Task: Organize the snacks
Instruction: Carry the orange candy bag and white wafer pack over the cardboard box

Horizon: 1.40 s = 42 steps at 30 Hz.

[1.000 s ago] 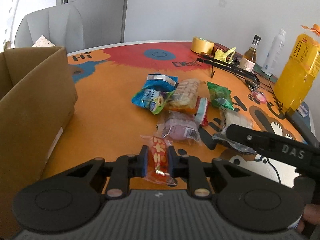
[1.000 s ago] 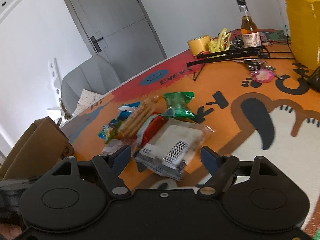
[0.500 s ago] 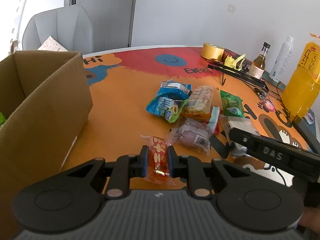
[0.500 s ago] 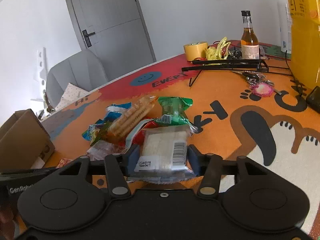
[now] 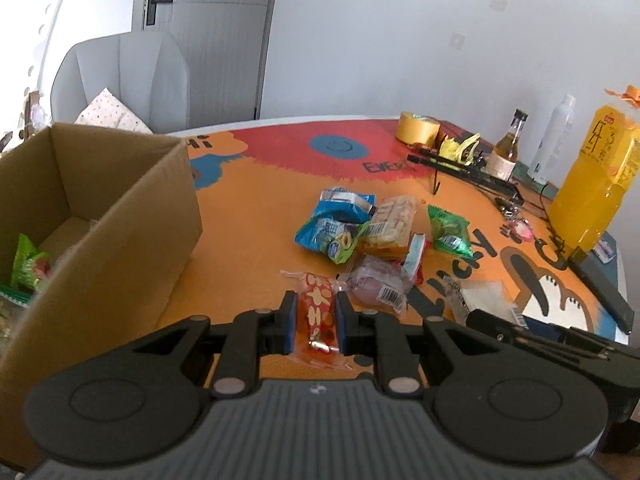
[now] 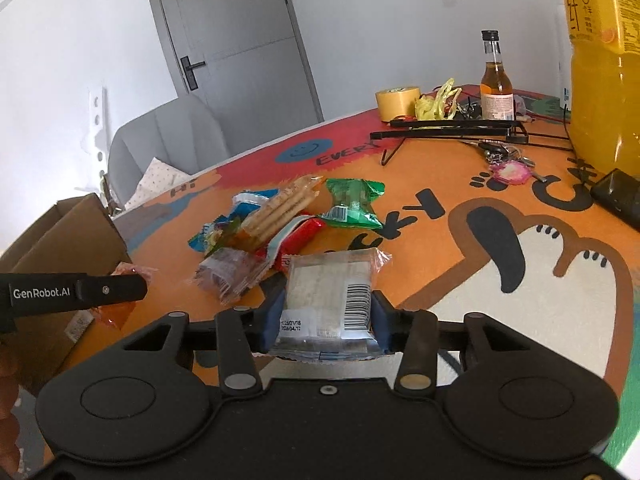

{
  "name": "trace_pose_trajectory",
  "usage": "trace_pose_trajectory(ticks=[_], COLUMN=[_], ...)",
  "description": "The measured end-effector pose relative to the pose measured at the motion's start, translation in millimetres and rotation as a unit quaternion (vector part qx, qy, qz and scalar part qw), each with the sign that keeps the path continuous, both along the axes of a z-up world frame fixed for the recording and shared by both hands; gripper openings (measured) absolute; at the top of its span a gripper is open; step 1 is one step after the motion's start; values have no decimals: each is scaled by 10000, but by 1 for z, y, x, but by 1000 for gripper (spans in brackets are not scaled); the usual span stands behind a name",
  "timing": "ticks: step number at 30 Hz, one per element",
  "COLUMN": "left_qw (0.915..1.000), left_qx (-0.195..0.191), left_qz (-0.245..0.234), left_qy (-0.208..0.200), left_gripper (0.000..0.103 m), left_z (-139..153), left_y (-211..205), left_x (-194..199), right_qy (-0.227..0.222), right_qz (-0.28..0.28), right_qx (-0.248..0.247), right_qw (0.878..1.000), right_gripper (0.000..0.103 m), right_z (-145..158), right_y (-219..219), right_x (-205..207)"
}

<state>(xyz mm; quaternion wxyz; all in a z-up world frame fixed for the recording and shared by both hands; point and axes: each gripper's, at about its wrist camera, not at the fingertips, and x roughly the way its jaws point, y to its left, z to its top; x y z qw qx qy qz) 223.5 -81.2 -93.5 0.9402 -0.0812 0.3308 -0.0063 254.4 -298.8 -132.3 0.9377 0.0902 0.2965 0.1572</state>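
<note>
My left gripper (image 5: 316, 318) is shut on a red-orange snack packet (image 5: 318, 312) and holds it above the table. My right gripper (image 6: 328, 316) is shut on a clear white cracker packet (image 6: 332, 292), also lifted. A pile of snacks lies mid-table: a blue bag (image 5: 334, 226), a biscuit pack (image 5: 390, 220), a green bag (image 5: 448, 230) and a purple packet (image 5: 376, 282). An open cardboard box (image 5: 120, 216) stands at the left with a green snack (image 5: 28, 266) inside. The left gripper arm (image 6: 72, 290) shows in the right wrist view.
A big orange juice bottle (image 5: 592, 184), a small glass bottle (image 5: 506, 152), a white bottle (image 5: 554, 140), a tape roll (image 5: 416, 128), a black stand (image 5: 468, 170) and keys (image 6: 508, 168) line the table's far right. A black phone (image 6: 618, 196) lies by the juice. A grey chair (image 5: 120, 76) stands behind.
My right gripper has closed on the white cracker packet and lifted it. My left gripper has risen with the red-orange packet, so the box's inside shows.
</note>
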Motion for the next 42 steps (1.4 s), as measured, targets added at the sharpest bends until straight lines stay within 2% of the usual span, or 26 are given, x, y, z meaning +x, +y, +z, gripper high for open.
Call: trace_pose_trajectory(ticks=[20, 42], left_qw=[9982, 9908], left_qx=[-123, -170], left_qz=[110, 872], left_qy=[-581, -1019], left_gripper=[18, 18], left_z=[50, 89], left_y=[22, 119], left_x=[-30, -59], right_qy=[-509, -898], right_qz=[185, 973], right_qx=[92, 101], right_qw=[9985, 9911], right_gripper=[43, 43], right_z=[52, 97], right_y=[27, 120], right_x=[-16, -8])
